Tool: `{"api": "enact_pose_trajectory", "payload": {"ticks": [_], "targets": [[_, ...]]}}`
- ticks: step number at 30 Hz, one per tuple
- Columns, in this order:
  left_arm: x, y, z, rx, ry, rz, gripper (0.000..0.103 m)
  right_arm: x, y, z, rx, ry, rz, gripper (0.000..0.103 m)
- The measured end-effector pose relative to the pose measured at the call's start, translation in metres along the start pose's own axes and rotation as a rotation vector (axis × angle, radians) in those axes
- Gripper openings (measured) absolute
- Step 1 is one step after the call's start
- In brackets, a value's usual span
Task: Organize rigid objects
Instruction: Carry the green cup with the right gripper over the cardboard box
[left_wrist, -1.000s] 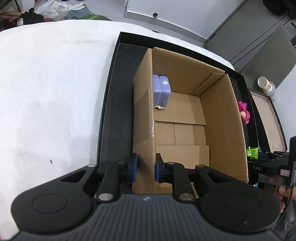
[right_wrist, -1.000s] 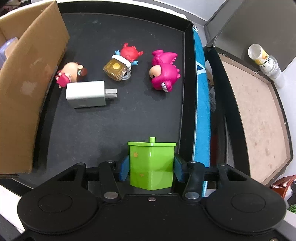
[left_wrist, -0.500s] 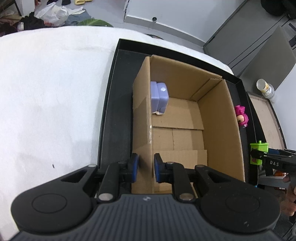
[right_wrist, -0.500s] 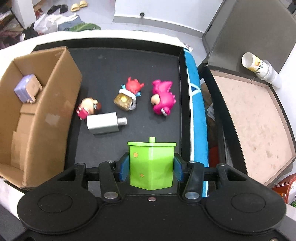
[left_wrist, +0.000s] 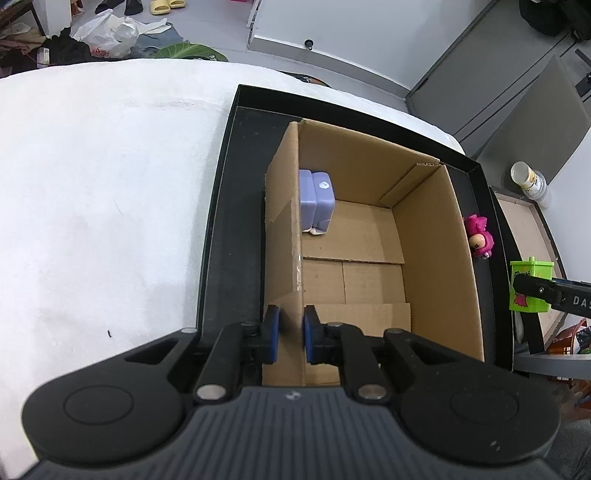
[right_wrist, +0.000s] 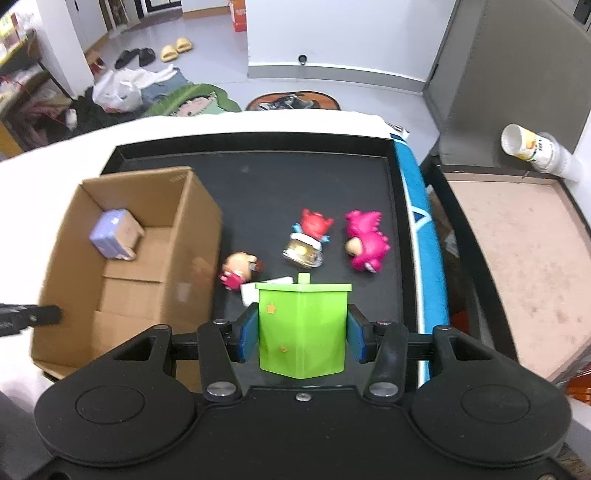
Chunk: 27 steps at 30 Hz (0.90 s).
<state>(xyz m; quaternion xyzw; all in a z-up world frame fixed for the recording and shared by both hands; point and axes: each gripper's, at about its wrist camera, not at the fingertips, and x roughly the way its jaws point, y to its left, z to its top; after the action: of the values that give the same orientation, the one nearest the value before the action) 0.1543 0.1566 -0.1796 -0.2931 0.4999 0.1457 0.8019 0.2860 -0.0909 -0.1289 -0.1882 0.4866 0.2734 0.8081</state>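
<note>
My right gripper (right_wrist: 302, 334) is shut on a green toy bin (right_wrist: 303, 328) and holds it high above the black tray (right_wrist: 258, 173); the bin also shows in the left wrist view (left_wrist: 529, 286). My left gripper (left_wrist: 290, 338) is shut on the left wall of the open cardboard box (left_wrist: 436, 258), which also shows in the right wrist view (right_wrist: 192, 236). A purple block (left_wrist: 316, 201) lies inside the box. On the tray lie a pink dinosaur (right_wrist: 364, 240), a red crab figure with an amber mug (right_wrist: 308, 240), a small doll (right_wrist: 240, 269) and a white charger (right_wrist: 251, 293), partly hidden by the bin.
The tray sits on a white cloth-covered table (left_wrist: 110, 184). A blue strip (right_wrist: 421, 236) runs along the tray's right side. A second tray with a brown base (right_wrist: 517, 258) and a paper cup (right_wrist: 524, 146) stand to the right.
My right gripper has risen well above the tray with the green bin, so the box has come into its view. My left gripper keeps its hold on the box wall.
</note>
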Motion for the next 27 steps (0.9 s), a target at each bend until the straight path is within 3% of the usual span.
{"api": "enact_pose_trajectory", "payload": {"ticks": [27], "targets": [[-0.002, 0.012, -0.001, -0.008, -0.014, -0.061, 0.013, -0.019, 0.079, 0.038, -0.100, -0.089, -0.014, 0.047]]}}
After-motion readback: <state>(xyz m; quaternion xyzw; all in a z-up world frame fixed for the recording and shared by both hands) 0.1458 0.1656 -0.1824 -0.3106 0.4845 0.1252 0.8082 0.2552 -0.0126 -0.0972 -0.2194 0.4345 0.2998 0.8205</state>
